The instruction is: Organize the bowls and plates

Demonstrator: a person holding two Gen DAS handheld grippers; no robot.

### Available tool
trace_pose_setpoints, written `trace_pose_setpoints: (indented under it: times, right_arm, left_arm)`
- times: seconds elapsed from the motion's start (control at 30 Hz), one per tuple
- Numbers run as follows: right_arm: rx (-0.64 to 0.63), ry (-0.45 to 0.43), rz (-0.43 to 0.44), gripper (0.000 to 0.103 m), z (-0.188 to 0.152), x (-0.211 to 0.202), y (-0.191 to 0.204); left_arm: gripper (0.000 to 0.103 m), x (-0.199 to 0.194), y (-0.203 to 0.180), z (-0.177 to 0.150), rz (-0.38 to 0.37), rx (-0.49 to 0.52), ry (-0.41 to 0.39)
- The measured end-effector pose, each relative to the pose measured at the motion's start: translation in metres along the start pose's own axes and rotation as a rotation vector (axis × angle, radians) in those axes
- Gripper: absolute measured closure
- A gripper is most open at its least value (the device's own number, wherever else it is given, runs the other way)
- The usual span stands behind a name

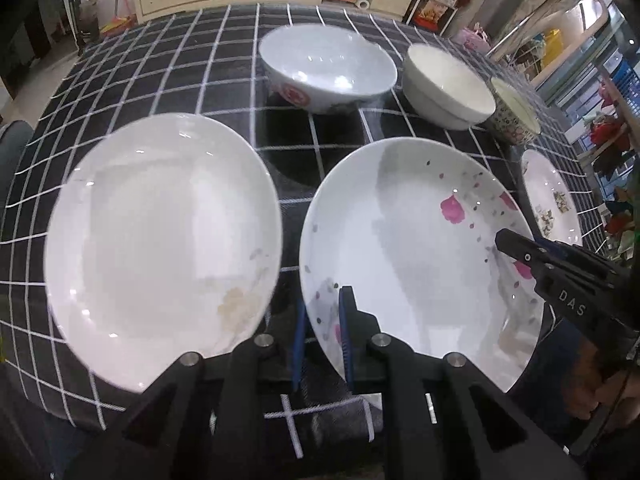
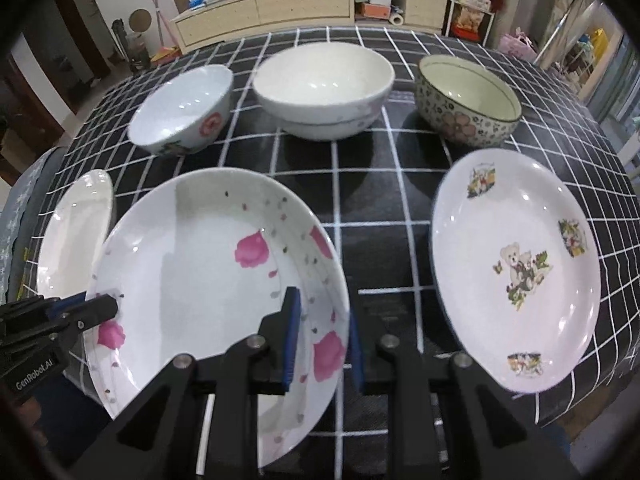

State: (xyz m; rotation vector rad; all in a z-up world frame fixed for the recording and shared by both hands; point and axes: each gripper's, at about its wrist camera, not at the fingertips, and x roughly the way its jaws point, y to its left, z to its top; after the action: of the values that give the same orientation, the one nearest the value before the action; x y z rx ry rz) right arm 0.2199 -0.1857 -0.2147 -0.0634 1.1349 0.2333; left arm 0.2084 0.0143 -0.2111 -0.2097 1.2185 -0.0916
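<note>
A pink-flowered plate (image 1: 408,248) (image 2: 208,280) lies in the middle of the checked table. My left gripper (image 1: 323,336) straddles its left rim, one finger inside and one outside. My right gripper (image 2: 322,340) straddles its right rim the same way. Each gripper shows in the other's view, the right gripper (image 1: 520,250) and the left gripper (image 2: 96,308). A plain white plate (image 1: 160,240) (image 2: 76,232) lies to the left and a bear-print plate (image 2: 516,280) (image 1: 550,196) to the right. Behind stand a red-marked bowl (image 1: 324,68) (image 2: 184,108), a white bowl (image 1: 448,88) (image 2: 324,92) and a floral bowl (image 2: 468,100) (image 1: 514,112).
The table wears a black cloth with white checks (image 2: 380,200). Its near edge (image 1: 280,420) runs under my grippers. A pale cabinet (image 2: 280,12) and cluttered shelves (image 2: 472,4) stand beyond the table's far side.
</note>
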Motion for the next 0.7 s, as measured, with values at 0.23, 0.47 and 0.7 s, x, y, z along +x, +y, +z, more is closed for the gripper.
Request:
trace_pose_setpoints:
  times: [0.23, 0.47, 0.7]
  right_arm:
    - [-0.042, -0.036, 0.037, 0.077, 0.007, -0.020, 0.028]
    - [-0.123, -0.025, 0.069, 0.077, 0.019, -0.012, 0.080]
    - [-0.176, -0.003, 0.086, 0.077, 0.024, 0.006, 0.121]
  left_arm:
    - [0.091, -0.041, 0.022, -0.001, 0.031, -0.012, -0.075]
    - [0.091, -0.061, 0.067, -0.010, 0.084, -0.087, -0.083]
    - [0.091, -0.067, 0.110, -0.025, 0.121, -0.159, -0.070]
